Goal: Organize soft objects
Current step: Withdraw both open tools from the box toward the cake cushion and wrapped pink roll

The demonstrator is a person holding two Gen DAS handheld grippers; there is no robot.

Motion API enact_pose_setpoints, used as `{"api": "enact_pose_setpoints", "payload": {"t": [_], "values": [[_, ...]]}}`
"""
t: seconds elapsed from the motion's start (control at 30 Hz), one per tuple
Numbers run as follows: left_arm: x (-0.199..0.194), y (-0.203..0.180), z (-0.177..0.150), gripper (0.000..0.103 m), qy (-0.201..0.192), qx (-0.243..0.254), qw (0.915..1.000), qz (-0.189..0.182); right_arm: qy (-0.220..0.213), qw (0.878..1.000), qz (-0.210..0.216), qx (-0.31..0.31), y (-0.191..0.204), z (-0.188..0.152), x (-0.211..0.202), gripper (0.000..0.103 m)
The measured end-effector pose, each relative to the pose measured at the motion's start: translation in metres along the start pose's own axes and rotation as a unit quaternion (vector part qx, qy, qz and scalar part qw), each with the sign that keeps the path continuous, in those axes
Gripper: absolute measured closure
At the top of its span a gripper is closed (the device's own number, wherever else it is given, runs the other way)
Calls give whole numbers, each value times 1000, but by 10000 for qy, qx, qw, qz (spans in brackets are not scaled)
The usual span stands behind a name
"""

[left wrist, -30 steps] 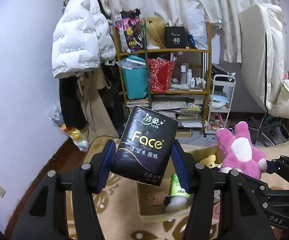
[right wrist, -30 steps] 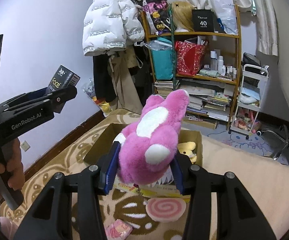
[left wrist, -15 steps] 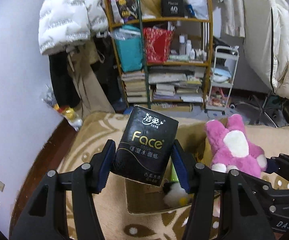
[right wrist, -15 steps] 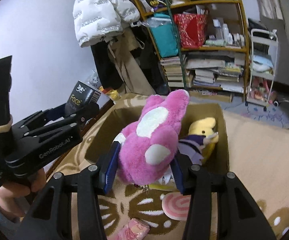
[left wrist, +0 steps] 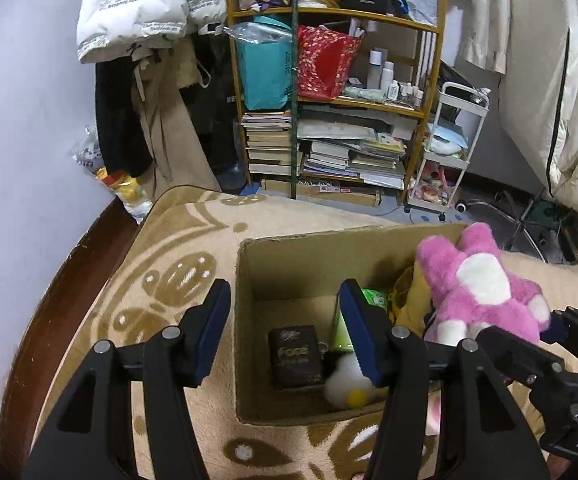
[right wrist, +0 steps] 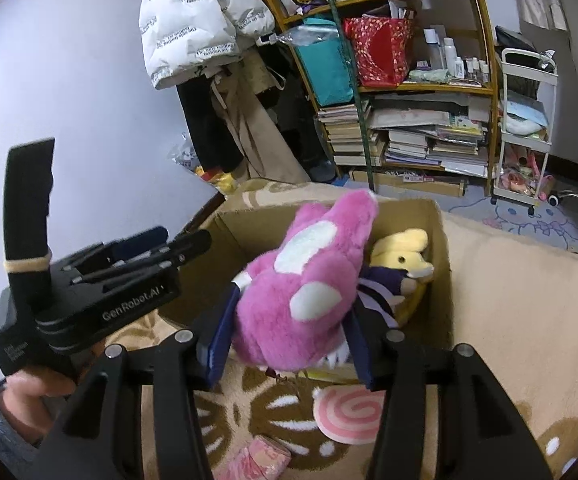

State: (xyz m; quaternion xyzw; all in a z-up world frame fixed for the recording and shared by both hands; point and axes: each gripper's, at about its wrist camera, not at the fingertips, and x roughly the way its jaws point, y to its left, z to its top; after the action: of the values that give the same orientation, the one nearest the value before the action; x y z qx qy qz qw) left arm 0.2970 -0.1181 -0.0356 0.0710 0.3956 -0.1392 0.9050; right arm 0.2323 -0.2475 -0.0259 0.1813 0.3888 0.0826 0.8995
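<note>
Left gripper (left wrist: 285,334): jaws apart, nothing between, lower centre, above the cardboard box (left wrist: 245,320).
Right gripper (right wrist: 289,342): jaws clamped on pink plush (right wrist: 305,292), frame centre.
Tissue pack (left wrist: 296,356): lying in box, apparently flat.
Yellow plush (right wrist: 401,256): inside box, right.

left hand-held gripper (left wrist: 285,328) agape over cardboard box (left wrist: 245,344), black tissue pack (left wrist: 296,356) inside

black tissue pack (left wrist: 296,356): flat on cardboard box (left wrist: 245,320) floor, near corner | pink plush (right wrist: 309,284): tilted over box's near edge | yellow plush (right wrist: 403,256): inside, far corner
</note>
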Motion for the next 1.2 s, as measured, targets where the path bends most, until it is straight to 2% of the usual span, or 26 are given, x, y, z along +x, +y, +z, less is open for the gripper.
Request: {"api": "enact_pose_setpoints", "payload": {"t": [0.1,0.17,0.2,0.27,0.33,0.4,0.47,0.5,0.7,0.97,1.2], "values": [[-3,9,0,46,18,-169,9998,-44,-36,9999,148,62,1,4,1,47],[-8,12,-1,44,-50,-119,9999,12,-14,9998,150,114,1,6,1,36],[-11,12,-1,40,-79,-18,9999,101,-23,9998,134,142,0,7,0,33],[-19,14,-4,20,-174,135,9994,261,-83,9996,144,219,-3,8,-4,31],[-27,15,-7,18,-283,208,9988,348,-61,9996,125,250,-6,10,-7,30],[-32,18,-8,16,-292,232,9986,377,54,9999,-89,125,-5,12,-8,25],[-38,21,-9,3,-307,227,9985,395,95,9993,-353,-65,-2,13,-12,4],[-42,22,-10,2,-351,231,9982,434,59,9988,-464,-120,-1,13,-16,0],[-66,23,-18,0,-493,174,9970,566,66,9976,-641,-237,-2,8,-31,0],[-91,15,-41,0,-627,124,9963,576,-50,9978,-652,62,-19,-6,-51,0],[-84,13,-70,0,-262,-164,9978,587,51,9970,-701,336,-37,-22,-54,0]]}}
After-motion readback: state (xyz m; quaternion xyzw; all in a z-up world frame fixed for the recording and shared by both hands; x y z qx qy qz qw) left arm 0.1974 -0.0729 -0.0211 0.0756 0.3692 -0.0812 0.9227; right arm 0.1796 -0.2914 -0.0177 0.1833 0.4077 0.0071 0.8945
